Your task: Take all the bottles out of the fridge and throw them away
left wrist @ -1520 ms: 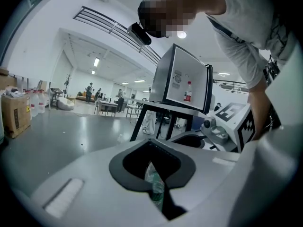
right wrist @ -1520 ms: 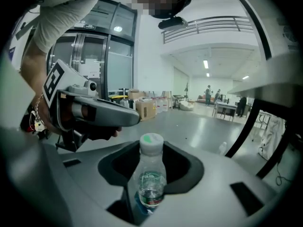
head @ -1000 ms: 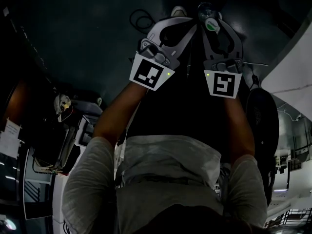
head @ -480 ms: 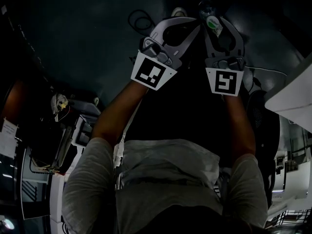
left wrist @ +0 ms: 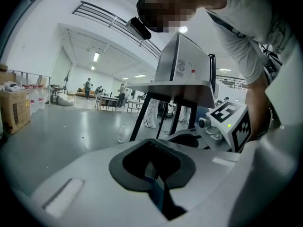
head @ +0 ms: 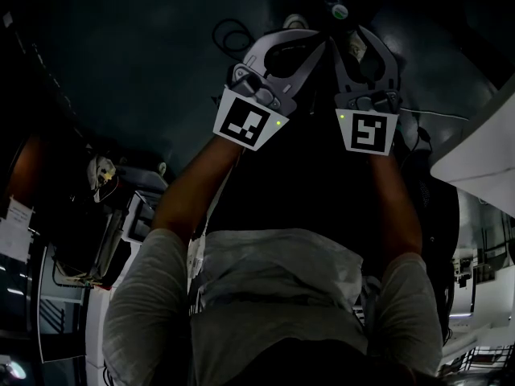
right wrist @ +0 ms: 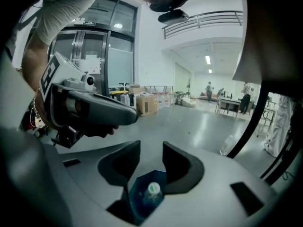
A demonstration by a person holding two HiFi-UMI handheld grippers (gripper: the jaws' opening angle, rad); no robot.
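Below right gripper's (right wrist: 151, 157) parted fingers (right wrist: 182, 167), bottle (right wrist: 152, 192), apparently loose.

Bottle (right wrist: 152, 191) is showing only cap and shoulders below the right gripper (right wrist: 151, 150), whose grey body is hiding its remainder and most of the surrounding blue surface (right wrist: 137, 195).

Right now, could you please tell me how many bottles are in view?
2. One green-capped bottle is in the blue container below the open right hand-held gripper; one clear bottle stands on the floor by the black table leg. Others may be hidden.
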